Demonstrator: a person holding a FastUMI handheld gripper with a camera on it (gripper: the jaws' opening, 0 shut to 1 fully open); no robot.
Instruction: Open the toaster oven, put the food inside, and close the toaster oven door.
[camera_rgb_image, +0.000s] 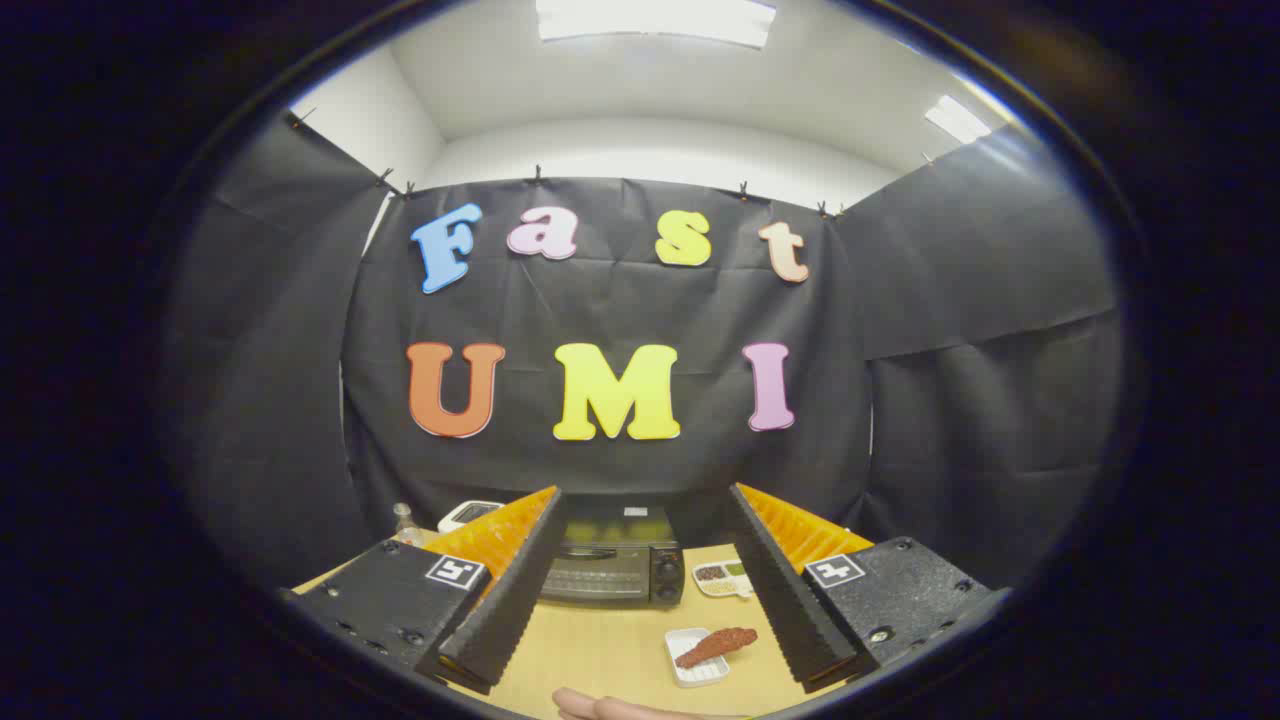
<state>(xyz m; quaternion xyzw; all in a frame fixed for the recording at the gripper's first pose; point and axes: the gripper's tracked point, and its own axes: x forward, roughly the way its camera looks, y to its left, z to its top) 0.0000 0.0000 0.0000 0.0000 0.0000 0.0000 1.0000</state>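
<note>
A black toaster oven (612, 567) stands on the wooden table (610, 650), beyond my fingers, with its door shut. A reddish-brown piece of food (716, 646) lies on a small white dish (696, 657) between the fingers, nearer than the oven and close to the right finger. My gripper (645, 497) is open, held above the table, with nothing between its black ridged fingers (512, 595).
A small white tray with compartments of dark and green food (724, 578) sits just right of the oven. A white device (467, 514) and a clear bottle (404, 520) stand behind the left finger. A person's hand (600, 707) rests at the table's near edge.
</note>
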